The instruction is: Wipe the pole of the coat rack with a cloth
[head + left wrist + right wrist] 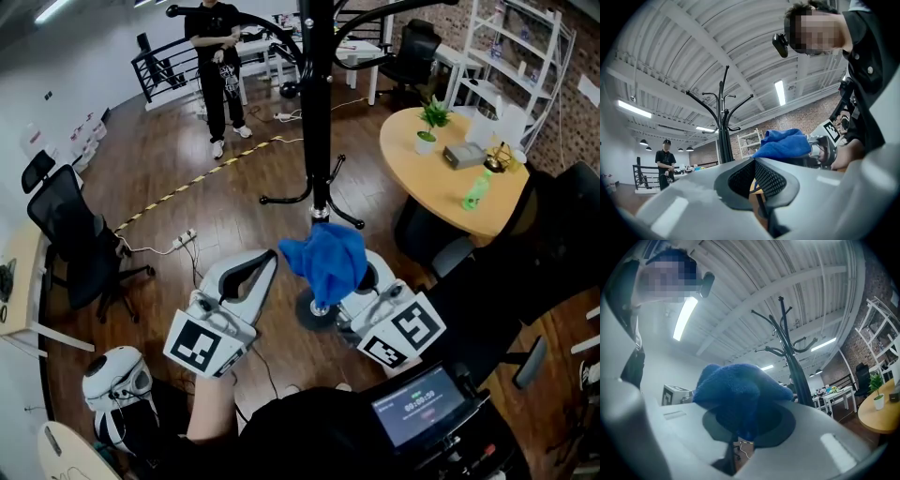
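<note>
The black coat rack pole (316, 112) rises straight ahead from its round base (309, 314) on the wood floor. A crumpled blue cloth (326, 260) hangs in front of the pole's lower part, and my right gripper (354, 274) is shut on it. In the right gripper view the cloth (736, 390) bulges out between the jaws, with the rack (788, 352) beyond. My left gripper (270, 256) is shut with nothing in it, just left of the cloth and the pole. The left gripper view shows the rack (723, 131), the cloth (783, 143) and the right gripper (824, 149).
A round wooden table (422, 178) with a potted plant (430, 122) and a green bottle (476, 190) stands to the right. A black office chair (70, 234) is at the left. Cables and a power strip (184, 238) lie on the floor. A person (217, 66) stands at the back.
</note>
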A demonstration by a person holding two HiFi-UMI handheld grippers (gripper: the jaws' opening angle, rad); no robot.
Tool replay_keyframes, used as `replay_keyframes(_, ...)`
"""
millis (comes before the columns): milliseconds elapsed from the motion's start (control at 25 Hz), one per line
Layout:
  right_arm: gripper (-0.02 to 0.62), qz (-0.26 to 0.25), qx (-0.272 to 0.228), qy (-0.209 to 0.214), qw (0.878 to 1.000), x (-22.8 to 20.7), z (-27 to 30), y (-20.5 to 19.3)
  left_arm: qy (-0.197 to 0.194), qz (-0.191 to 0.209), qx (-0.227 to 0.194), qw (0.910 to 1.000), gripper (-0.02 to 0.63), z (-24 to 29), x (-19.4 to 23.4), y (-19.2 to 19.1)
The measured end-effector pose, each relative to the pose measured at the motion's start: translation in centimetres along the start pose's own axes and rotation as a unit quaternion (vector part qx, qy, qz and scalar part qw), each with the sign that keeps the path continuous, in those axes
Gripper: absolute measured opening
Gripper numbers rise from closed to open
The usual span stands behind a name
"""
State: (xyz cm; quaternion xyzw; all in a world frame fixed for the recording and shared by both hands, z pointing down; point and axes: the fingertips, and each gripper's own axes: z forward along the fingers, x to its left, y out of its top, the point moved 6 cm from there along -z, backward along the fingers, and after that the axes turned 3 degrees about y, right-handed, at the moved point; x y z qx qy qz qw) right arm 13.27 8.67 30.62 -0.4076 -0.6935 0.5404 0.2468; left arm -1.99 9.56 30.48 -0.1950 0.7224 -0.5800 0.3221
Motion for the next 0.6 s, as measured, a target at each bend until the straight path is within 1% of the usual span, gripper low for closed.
replay_keyframes(200,0.051,0.002,-0.007,0.002,1.000,0.8,0.1,0.5,-0.004,-0.021,-0.022,0.9995,0.005,0.4,-0.4,0.9)
replay_keyframes(320,0.051,-0.002,-0.007,0.005,1.000,1.5,0.6,0.7,-0.004,-0.019,-0.021,0.9996,0.005,-0.1,0.2,0.8)
replay_keyframes(600,0.049,0.003,-0.005,0.001,1.000,1.5,0.9,0.6,-0.003,-0.014,-0.025,0.9996,0.005,-0.4,0.6,1.0)
